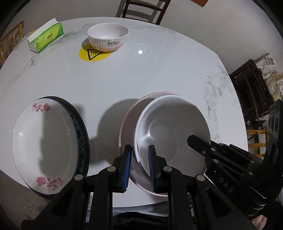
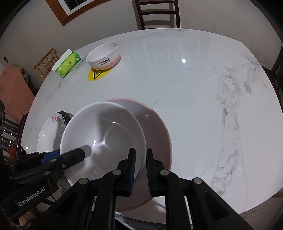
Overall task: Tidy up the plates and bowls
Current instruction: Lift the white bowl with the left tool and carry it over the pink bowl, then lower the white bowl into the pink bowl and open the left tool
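A plain white bowl point(image 1: 169, 123) point(image 2: 104, 129) is held over a pink plate point(image 1: 126, 122) point(image 2: 155, 127) near the table's front edge. My left gripper point(image 1: 140, 155) is shut on the bowl's left rim. My right gripper point(image 2: 140, 159) is shut on its right rim; it also shows in the left wrist view point(image 1: 194, 139). A rose-patterned white plate point(image 1: 44, 139) point(image 2: 49, 131) lies on a dark-rimmed plate point(image 1: 82, 127) at the left. A "Rabbit" bowl point(image 1: 107, 36) point(image 2: 103, 54) stands at the far side.
A green tissue pack point(image 1: 46, 38) point(image 2: 68, 64) lies at the far left. A yellow warning sticker point(image 1: 92, 54) point(image 2: 96, 74) marks the white marble table point(image 1: 159, 74) point(image 2: 203, 99). Chairs point(image 1: 145, 10) point(image 2: 157, 14) stand around it.
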`<state>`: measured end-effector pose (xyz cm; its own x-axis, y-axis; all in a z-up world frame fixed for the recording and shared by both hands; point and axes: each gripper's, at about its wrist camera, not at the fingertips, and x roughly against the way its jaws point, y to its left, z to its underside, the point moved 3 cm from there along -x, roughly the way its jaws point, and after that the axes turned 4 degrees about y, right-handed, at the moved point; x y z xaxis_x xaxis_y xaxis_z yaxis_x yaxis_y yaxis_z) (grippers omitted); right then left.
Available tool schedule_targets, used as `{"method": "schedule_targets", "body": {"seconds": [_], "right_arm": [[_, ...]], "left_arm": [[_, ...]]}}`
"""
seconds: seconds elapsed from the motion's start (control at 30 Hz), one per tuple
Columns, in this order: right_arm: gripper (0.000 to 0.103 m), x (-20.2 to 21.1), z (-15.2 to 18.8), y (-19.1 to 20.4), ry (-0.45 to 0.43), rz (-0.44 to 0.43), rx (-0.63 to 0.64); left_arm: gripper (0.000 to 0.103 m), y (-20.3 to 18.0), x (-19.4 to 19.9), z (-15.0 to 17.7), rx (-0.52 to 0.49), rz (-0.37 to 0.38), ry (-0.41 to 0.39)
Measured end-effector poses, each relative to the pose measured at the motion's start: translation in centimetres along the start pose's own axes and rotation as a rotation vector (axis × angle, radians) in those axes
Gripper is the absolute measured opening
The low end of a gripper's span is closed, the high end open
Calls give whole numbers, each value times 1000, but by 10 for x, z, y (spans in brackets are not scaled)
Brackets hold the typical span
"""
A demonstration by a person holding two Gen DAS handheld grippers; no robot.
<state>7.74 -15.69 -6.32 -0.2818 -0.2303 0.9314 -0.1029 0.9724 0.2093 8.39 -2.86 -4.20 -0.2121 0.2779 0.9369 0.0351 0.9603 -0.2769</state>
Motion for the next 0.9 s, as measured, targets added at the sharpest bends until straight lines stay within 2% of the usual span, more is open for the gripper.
{"method": "schedule_targets", "body": {"seconds": [0.33, 0.9], "right_arm": [[15, -6, 0, 0, 12, 11, 2], [15, -12, -1, 0, 26, 6, -2]], "left_arm": [[15, -2, -5, 1, -7, -17, 0], [24, -5, -6, 0, -16, -33, -2]]}}
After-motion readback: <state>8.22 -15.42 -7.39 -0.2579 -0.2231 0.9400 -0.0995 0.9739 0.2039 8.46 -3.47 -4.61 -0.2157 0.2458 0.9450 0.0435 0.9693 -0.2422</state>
